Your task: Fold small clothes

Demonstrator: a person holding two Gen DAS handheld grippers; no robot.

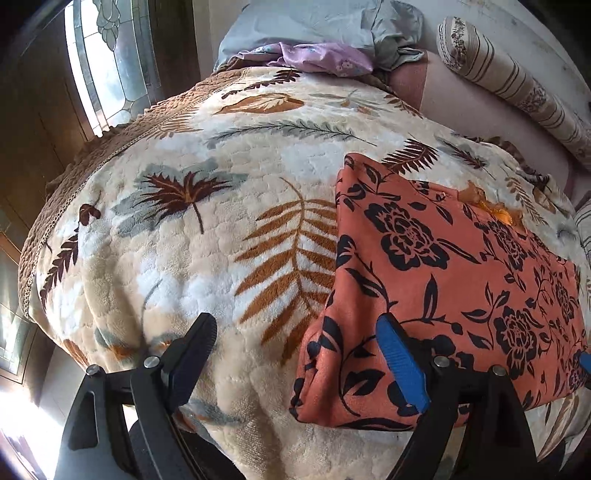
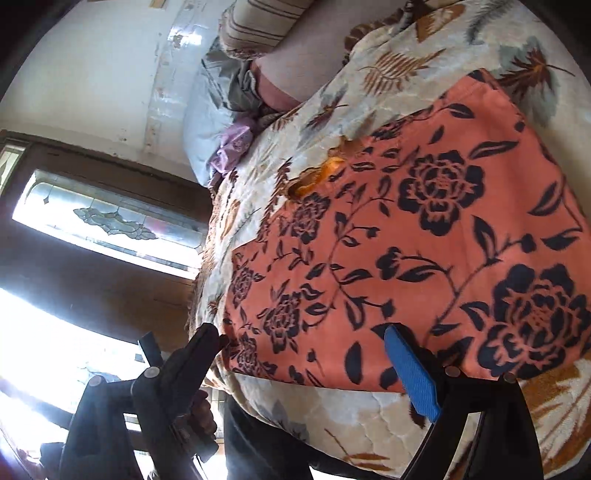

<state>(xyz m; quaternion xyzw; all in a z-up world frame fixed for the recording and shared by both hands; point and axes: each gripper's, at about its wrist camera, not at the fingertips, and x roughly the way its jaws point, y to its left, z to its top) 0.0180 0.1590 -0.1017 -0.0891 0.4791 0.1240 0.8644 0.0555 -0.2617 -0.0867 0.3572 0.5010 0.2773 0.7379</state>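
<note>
An orange garment with black flower print (image 1: 454, 280) lies folded flat in a rough rectangle on the leaf-patterned blanket (image 1: 207, 236). It also fills the right wrist view (image 2: 424, 236). My left gripper (image 1: 295, 332) is open and empty, hovering at the garment's near left corner, its blue finger pad (image 1: 400, 358) over the cloth. My right gripper (image 2: 303, 347) is open and empty above the garment's near edge, its blue pad (image 2: 413, 373) over the cloth. A small orange tag or lining (image 2: 328, 166) sticks out at the garment's far edge.
A pale blue pillow (image 1: 314, 26) and a lilac cloth (image 1: 325, 55) lie at the head of the bed. A striped bolster (image 1: 517, 85) lies at the far right. A dark wooden door with patterned glass (image 1: 107, 66) stands left of the bed.
</note>
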